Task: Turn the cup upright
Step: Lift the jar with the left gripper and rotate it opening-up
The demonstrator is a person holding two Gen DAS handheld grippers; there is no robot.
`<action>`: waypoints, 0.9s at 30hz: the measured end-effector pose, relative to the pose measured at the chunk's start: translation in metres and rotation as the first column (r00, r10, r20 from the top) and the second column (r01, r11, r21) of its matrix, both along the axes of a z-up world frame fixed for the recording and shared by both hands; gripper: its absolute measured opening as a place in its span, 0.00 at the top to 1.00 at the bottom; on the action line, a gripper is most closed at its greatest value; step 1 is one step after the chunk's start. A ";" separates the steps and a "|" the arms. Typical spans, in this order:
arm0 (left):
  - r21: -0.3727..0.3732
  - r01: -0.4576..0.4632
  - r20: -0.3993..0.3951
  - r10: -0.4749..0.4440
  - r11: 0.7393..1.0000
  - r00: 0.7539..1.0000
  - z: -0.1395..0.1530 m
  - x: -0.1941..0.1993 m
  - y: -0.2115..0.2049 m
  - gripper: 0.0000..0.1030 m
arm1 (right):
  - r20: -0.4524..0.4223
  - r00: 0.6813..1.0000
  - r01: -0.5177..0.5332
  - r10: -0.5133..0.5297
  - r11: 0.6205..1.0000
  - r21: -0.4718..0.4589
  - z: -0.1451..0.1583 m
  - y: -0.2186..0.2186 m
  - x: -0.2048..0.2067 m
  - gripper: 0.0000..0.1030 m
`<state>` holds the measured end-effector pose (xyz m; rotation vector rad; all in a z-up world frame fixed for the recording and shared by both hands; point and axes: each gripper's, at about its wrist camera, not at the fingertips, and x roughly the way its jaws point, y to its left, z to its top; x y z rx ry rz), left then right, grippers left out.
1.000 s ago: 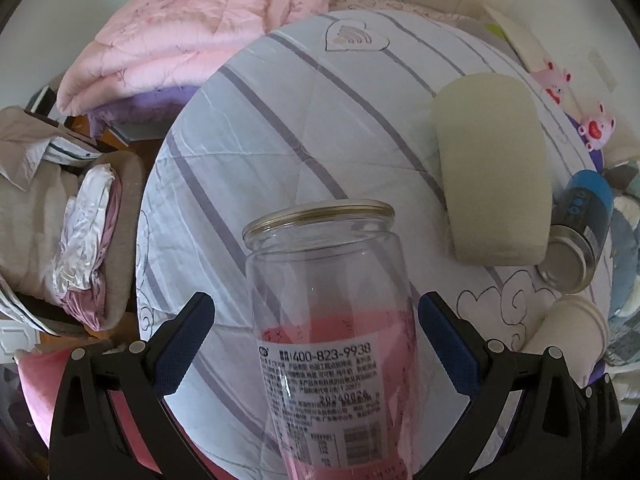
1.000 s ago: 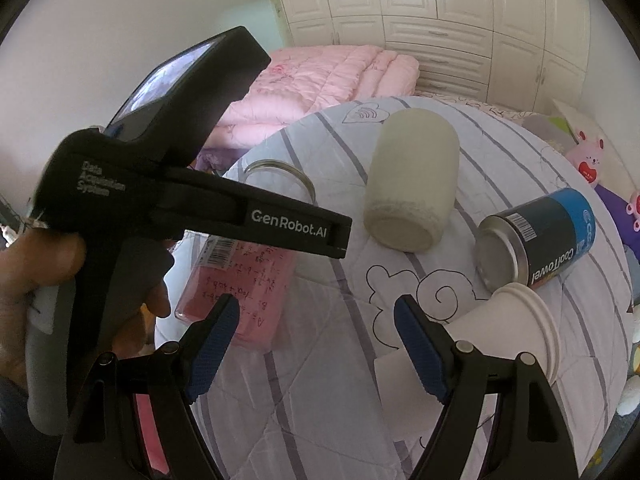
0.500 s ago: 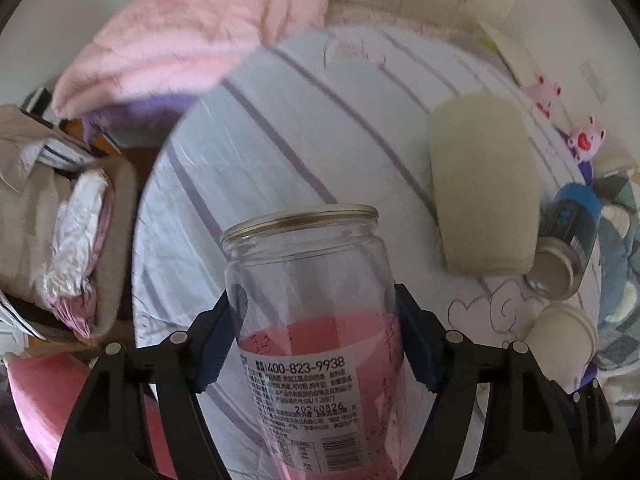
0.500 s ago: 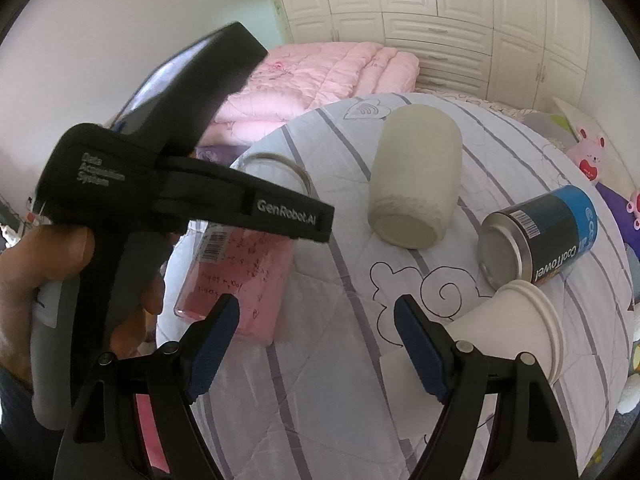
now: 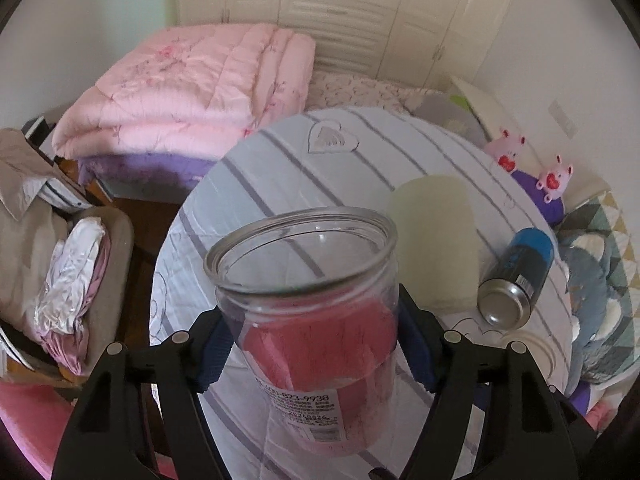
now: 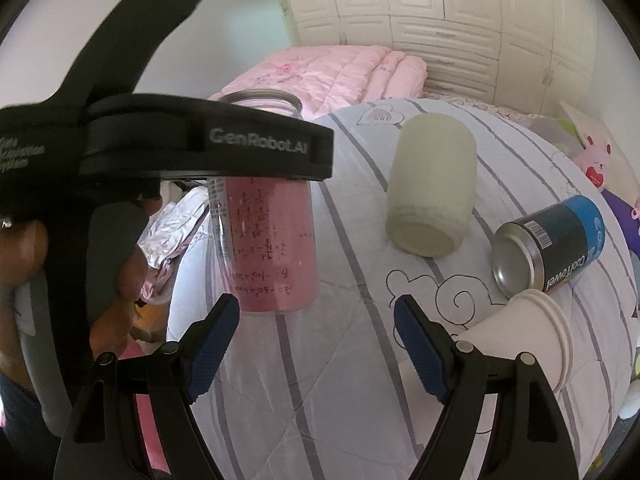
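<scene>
A clear glass jar [image 5: 312,320] with pink paper inside and a white label is held in my left gripper [image 5: 316,344], whose blue pads press both its sides. The jar is lifted off the round table [image 5: 280,184] and stands nearly upright, mouth up. In the right wrist view the same jar [image 6: 268,248] hangs under the left gripper's black body [image 6: 208,148], above the table's left edge. My right gripper [image 6: 316,340] is open and empty, low over the striped tablecloth [image 6: 344,360].
A frosted pale-green cup [image 6: 432,196] lies on its side mid-table. A blue can [image 6: 548,248] lies at the right, with stacked white paper cups [image 6: 524,340] beside it. A folded pink quilt [image 5: 192,92] and clothes on a chair [image 5: 68,272] lie beyond the table's left edge.
My left gripper closed on the lying jar, lifted it off the table and tipped it up to near vertical. My right gripper stayed open and barely moved.
</scene>
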<state>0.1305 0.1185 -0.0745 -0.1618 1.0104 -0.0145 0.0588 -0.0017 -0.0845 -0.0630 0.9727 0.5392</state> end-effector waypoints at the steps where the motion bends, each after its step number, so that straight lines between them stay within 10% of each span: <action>1: 0.015 0.003 0.013 -0.003 1.000 1.000 0.001 -0.001 -0.002 0.29 | 0.001 1.000 0.004 -0.004 1.000 -0.003 -0.001 -0.001 0.000 0.21; 13: 0.071 0.045 0.146 -0.055 0.996 0.988 0.007 -0.023 -0.015 0.29 | 0.010 0.999 0.037 -0.037 0.999 -0.021 0.001 -0.002 -0.002 0.21; 27: 0.123 0.043 0.125 -0.058 0.991 0.990 -0.001 -0.026 -0.027 0.30 | -0.002 0.999 0.050 -0.050 0.998 -0.027 -0.001 -0.002 -0.001 0.21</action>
